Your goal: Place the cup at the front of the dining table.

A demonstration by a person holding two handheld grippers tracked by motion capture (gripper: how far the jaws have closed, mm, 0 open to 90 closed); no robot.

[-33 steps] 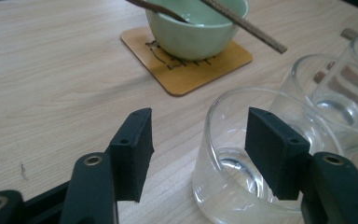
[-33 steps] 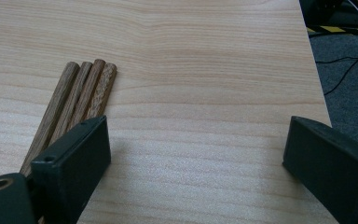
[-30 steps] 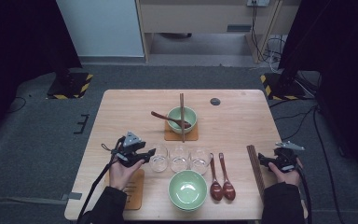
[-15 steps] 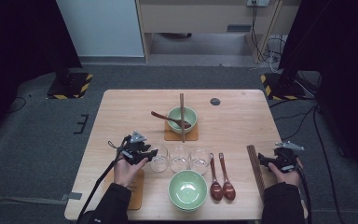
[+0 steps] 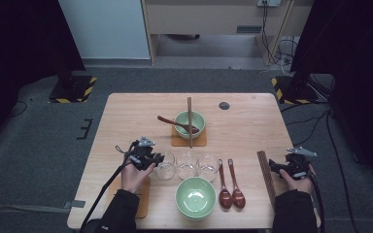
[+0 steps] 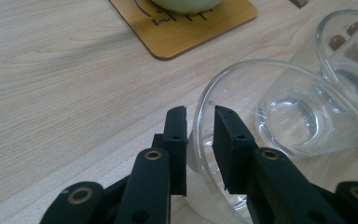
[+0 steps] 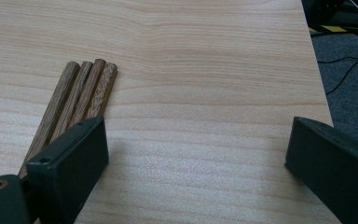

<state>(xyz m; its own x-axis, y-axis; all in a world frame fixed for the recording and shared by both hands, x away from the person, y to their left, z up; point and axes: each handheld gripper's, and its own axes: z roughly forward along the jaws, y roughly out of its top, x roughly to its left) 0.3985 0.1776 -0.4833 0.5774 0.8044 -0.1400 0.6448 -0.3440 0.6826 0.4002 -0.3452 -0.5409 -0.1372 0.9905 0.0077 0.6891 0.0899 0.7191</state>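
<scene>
Left gripper [image 6: 199,122]: jaws have just been closing and now straddle the near rim of the leftmost glass cup [image 6: 279,140], one inside, one outside; pad contact appears made, though reflections blur it. Cup stands on the table [image 5: 126,126], beside two more glasses. Right gripper [image 7: 196,163]: jaws spread wide, by the chopsticks [image 7: 81,95].

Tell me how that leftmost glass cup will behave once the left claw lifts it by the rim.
The glass cup looks smooth and thin-walled, so it may slip or swing between the narrow pads, one outside the wall, one inside. It is probably light but fragile. It stands close to the next cup, so clinking seems likely.
</scene>
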